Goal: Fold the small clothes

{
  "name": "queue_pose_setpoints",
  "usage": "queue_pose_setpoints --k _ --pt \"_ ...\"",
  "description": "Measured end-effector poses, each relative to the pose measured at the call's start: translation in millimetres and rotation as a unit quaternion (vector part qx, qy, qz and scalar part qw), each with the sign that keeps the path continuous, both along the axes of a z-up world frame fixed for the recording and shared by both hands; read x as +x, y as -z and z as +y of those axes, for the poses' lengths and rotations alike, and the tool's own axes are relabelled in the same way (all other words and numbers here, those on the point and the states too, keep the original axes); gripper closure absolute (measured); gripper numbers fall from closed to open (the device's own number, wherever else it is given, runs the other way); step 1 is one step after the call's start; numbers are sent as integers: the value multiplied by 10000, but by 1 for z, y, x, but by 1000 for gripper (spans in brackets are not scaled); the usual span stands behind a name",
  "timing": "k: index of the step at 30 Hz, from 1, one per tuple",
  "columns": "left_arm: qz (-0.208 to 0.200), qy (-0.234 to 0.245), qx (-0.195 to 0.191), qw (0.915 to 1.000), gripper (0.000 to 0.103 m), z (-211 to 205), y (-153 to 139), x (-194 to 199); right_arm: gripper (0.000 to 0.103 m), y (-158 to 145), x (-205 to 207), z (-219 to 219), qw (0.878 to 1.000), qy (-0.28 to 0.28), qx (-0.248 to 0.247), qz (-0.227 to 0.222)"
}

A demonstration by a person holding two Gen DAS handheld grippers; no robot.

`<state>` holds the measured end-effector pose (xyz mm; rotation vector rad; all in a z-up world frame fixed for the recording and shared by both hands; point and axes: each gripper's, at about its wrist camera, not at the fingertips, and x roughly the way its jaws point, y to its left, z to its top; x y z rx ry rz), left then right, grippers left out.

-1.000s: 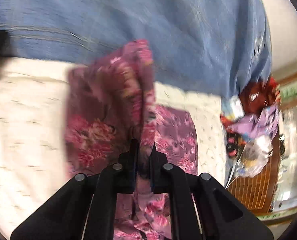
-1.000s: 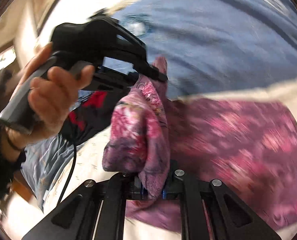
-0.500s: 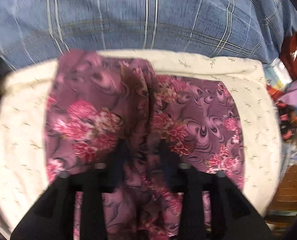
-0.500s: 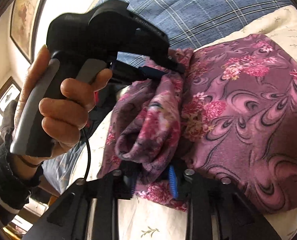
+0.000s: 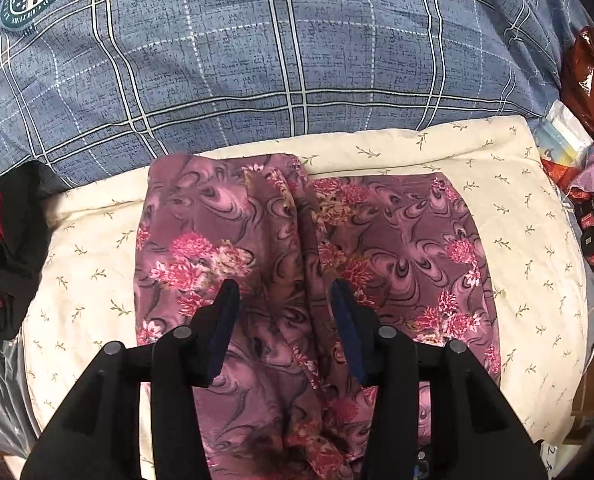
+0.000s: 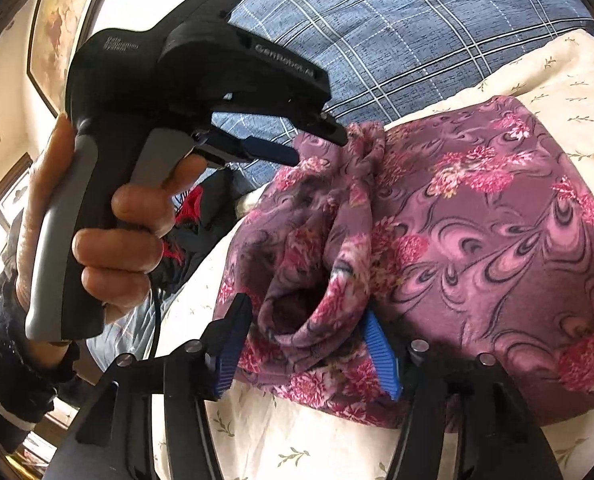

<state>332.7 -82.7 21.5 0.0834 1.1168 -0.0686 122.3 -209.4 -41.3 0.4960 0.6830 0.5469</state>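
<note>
Cream quilt (image 5: 509, 208) | floral garment (image 5: 397, 240) lengthwise toward plaid | both hand-held grippers released

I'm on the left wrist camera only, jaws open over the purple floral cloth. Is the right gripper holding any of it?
Observer: No. The right gripper is open, its blue pads flanking a bunched fold of the floral cloth.
Operator: How does my left gripper look from there?
Observer: The left gripper sits at the cloth's far edge, one fingertip close to the raised fabric.
Operator: And my grip?
Observer: Your left hand wraps the handle, index finger on the grey trigger.
</note>
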Motion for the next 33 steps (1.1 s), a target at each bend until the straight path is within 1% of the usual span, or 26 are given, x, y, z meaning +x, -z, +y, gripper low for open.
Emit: queue_pose_setpoints --k 2,4,5,6,7,9,11,14,15,16,17,18,19,20,22,24,25,28,30,32,33 --pt "86 -81 -165 9998 57 6 -7 10 41 -2 5 -2 10000 40 63 -4" --pt "306 -150 -496 9982 49 9 -7 23 38 -1 13 -4 9998 84 167 0" --pt "444 -220 -671 9965 40 12 -8 30 37 -1 15 -4 9997 94 220 21" --pt "602 -277 -811 9945 33 13 -6 36 37 -1 18 -3 9996 95 270 48" --pt "724 -303 -865 9932 33 11 -3 41 37 0 20 -2 9994 64 333 72" --pt "990 -285 -835 9912 33 3 6 48 37 2 25 2 9993 13 352 86" --pt "1293 -225 -618 9894 33 -7 25 55 37 3 29 7 9994 -42 338 80" --pt "1462 -298 -278 9884 33 -14 50 60 38 7 31 10 9993 -97 372 22" --pt "1478 -339 -262 9881 41 -13 56 59 39 8 33 11 9994 -76 346 -12" --pt "1403 -402 -243 9890 48 -12 58 57 42 8 32 12 9995 -56 303 -49" --pt "1292 -484 -150 9903 67 -10 58 55 54 9 32 12 9997 -36 251 -60" --pt "1229 -510 -123 9910 83 -8 56 53 66 10 32 13 9998 -37 205 -34" --pt "1170 -504 -261 9915 90 -3 52 50 87 13 34 14 9997 -65 211 55" --pt "1119 -534 -411 9914 100 1 48 47 89 17 38 11 9992 -53 345 191" --pt "947 -596 -786 9906 100 7 35 36 91 18 40 -1 9967 8 771 246" --pt "745 -521 -878 9920 100 0 21 26 92 10 36 -16 9931 106 1161 147" --pt "683 -399 -997 9919 100 -8 13 20 93 3 32 -24 9908 166 1340 45" --pt "622 3 -1236 9904 100 -44 -3 9 93 -15 12 -56 9851 490 1627 -261" --pt "592 299 -1257 9898 100 -72 -5 7 93 -18 2 -76 9817 702 1748 -278" --pt "647 508 -1245 9888 100 -99 2 8 93 -16 -7 -96 9784 960 1819 -210" --pt "766 563 -1284 9872 100 -111 12 10 93 -13 -10 -104 9778 1066 1800 -143"
